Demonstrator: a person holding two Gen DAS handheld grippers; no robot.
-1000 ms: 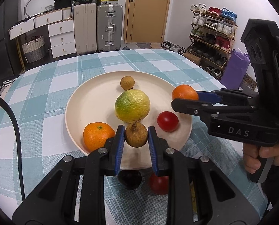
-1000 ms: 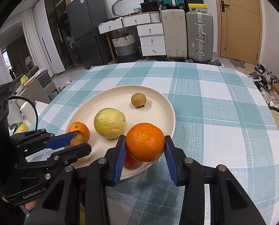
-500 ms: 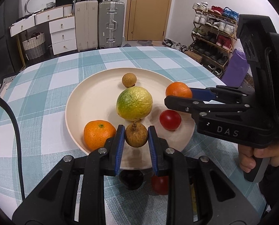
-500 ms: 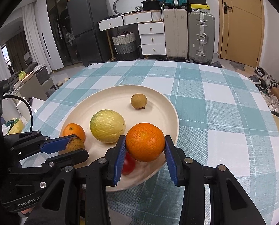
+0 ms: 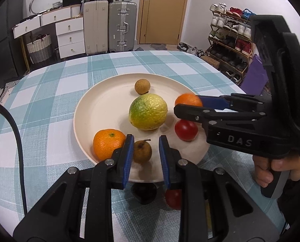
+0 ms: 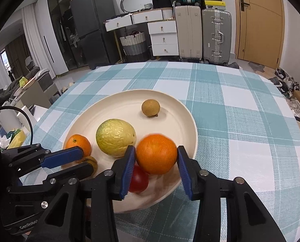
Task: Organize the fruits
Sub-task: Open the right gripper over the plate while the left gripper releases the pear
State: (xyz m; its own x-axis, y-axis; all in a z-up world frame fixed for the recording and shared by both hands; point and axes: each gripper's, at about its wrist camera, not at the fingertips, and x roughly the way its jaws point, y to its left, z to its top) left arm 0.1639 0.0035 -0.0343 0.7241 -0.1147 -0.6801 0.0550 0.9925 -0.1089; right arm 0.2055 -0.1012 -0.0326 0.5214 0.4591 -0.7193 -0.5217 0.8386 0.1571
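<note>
Six fruits are seen on the plate (image 5: pixel 83 119); two more are left on the table at its 6 o'clock edge. The left gripper (image 5: pixel 145 151) is opened around the brown fruit (image 5: pixel 142 150), pads clear. The right gripper (image 6: pixel 156 167) is being opened around the orange (image 6: pixel 156 154).

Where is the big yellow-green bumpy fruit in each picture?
Left wrist view: the yellow-green fruit sits mid-plate, just right of picture centre, behind the small brown fruit that lies between the left gripper's pads.
Right wrist view: the same fruit lies left of centre, beside the orange between the right gripper's opening pads.
Shared landmark: the small round brown fruit at the far side of the cream plate.
</note>
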